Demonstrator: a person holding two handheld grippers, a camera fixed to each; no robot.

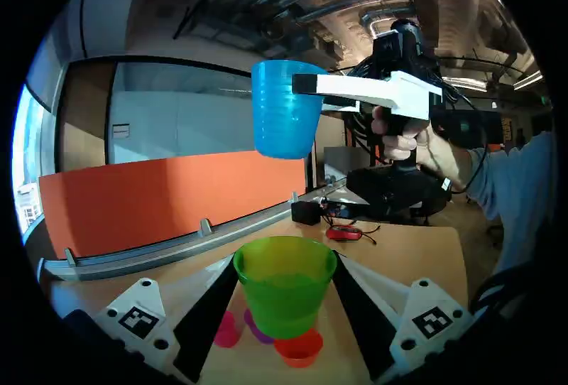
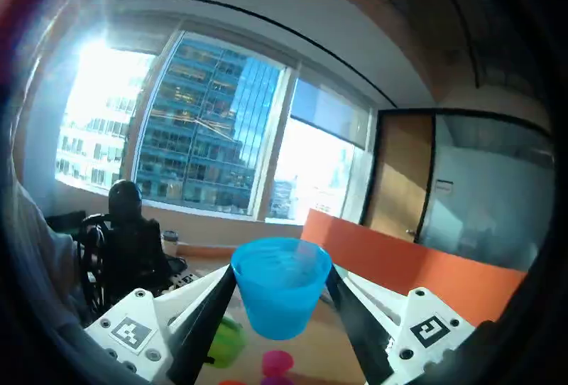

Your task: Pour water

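Clamped between the left gripper's [image 1: 285,266] fingers, the green cup [image 1: 285,285] is held upright, mouth up, above the wooden table [image 1: 419,250]. Higher and farther off, the right gripper [image 1: 304,87] squeezes the blue cup [image 1: 284,108] by its sides, long axis vertical, rim skyward. Neither cup tilts, so pouring seems not yet begun; whether the blue cup holds water cannot be told. Beneath the green cup sit a small orange cup [image 1: 299,349] and a pink cup [image 1: 227,329].
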